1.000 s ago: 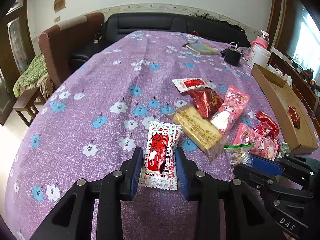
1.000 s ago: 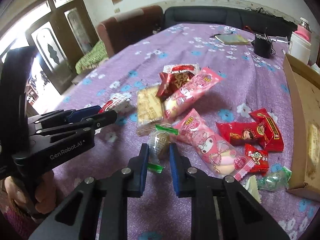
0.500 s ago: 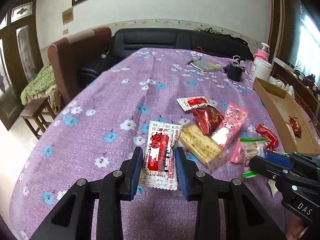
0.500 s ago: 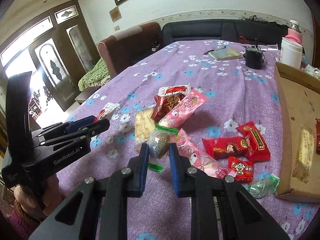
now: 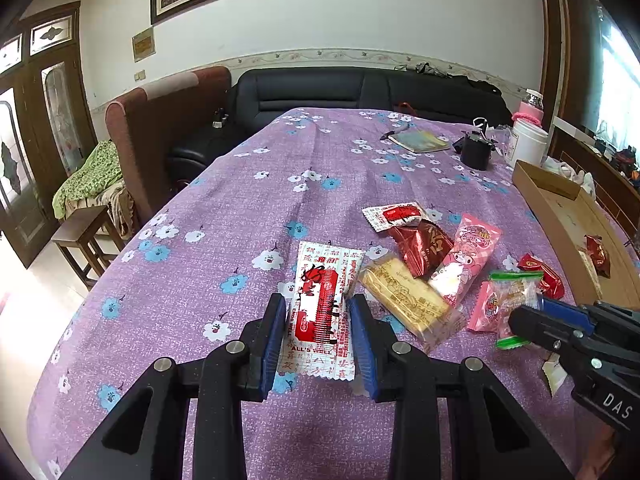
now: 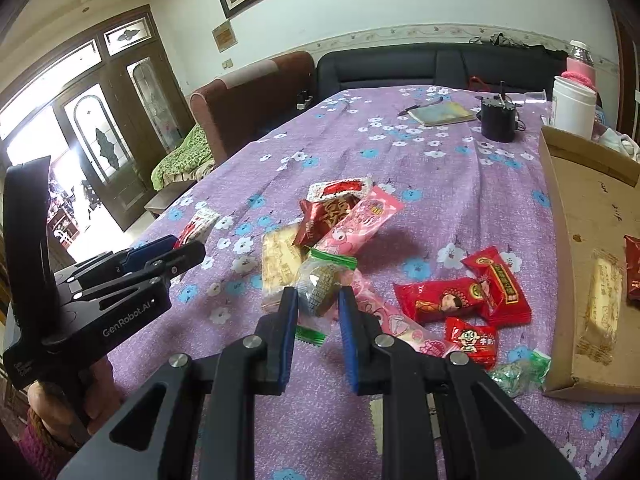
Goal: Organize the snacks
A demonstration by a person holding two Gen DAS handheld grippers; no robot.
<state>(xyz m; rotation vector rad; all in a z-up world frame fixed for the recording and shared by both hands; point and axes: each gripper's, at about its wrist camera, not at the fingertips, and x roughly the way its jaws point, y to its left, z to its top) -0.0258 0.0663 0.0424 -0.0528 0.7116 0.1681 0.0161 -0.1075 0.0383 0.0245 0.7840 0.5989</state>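
Observation:
My left gripper point(image 5: 318, 322) is shut on a white-and-red snack packet point(image 5: 324, 308) and holds it above the purple flowered tablecloth point(image 5: 240, 216). My right gripper point(image 6: 318, 308) is shut on a clear green-ended candy packet point(image 6: 322, 282), also lifted; it shows in the left wrist view point(image 5: 510, 300) too. A pile of snacks lies below: a biscuit pack point(image 5: 408, 296), a pink marshmallow pack point(image 5: 466, 256), a dark red pack point(image 5: 420, 246). Red packets point(image 6: 468, 292) lie near the cardboard box point(image 6: 560, 240).
The cardboard box at the right holds a biscuit pack point(image 6: 602, 296) and a dark red pack point(image 6: 632, 268). A black cup point(image 6: 498, 118), a notebook point(image 6: 442, 112) and a white jar point(image 6: 572, 106) stand at the far end. A sofa and armchair lie beyond.
Both grippers have risen from the table with their packets; the view has tilted up, showing more wall and the picture frame.

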